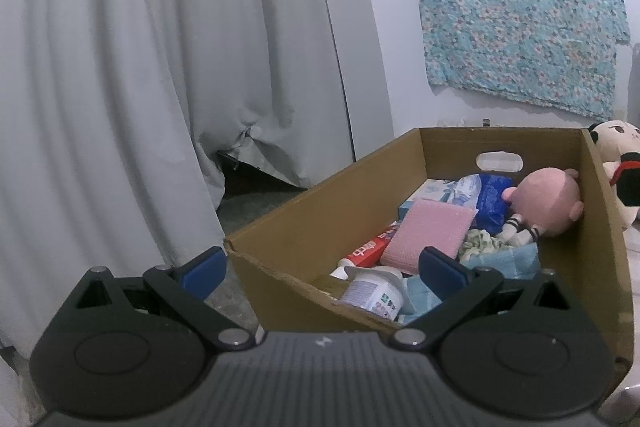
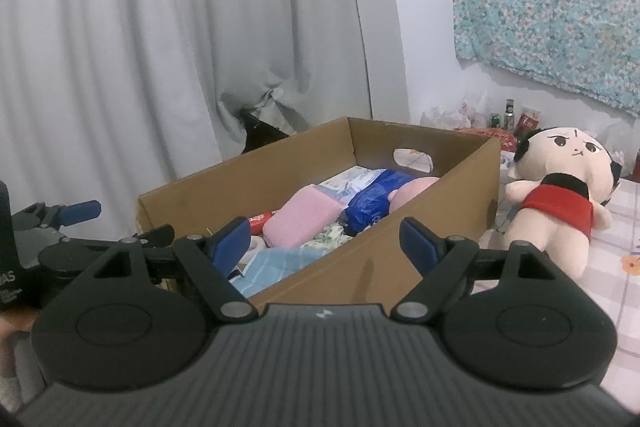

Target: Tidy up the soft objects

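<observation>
1. Cardboard box (image 2: pixel 400 251) on a checked bed cover, already holding soft things: pink sponge (image 2: pixel 302 215), pink doll (image 1: pixel 548 199), cloths, packets.
2. One plush (image 2: pixel 556 203) left outside, just beside the box's right wall; probably the next pick.
3. Between picks, by judgement: right hand-held gripper (image 2: pixel 324 239) empty, jaws apart, over the box's near wall; left hand-held gripper (image 1: pixel 324 267) likewise empty and apart.
4. Next move: swing right, straddle the plush's body, close gently.
5. Right view only: whole plush, bottles behind. Left view only: toothpaste tube (image 1: pixel 368 251), white jar (image 1: pixel 372 295).

Both tongs, left (image 1: pixel 323 269) and right (image 2: pixel 325 241), gape wide, holding nothing.
</observation>
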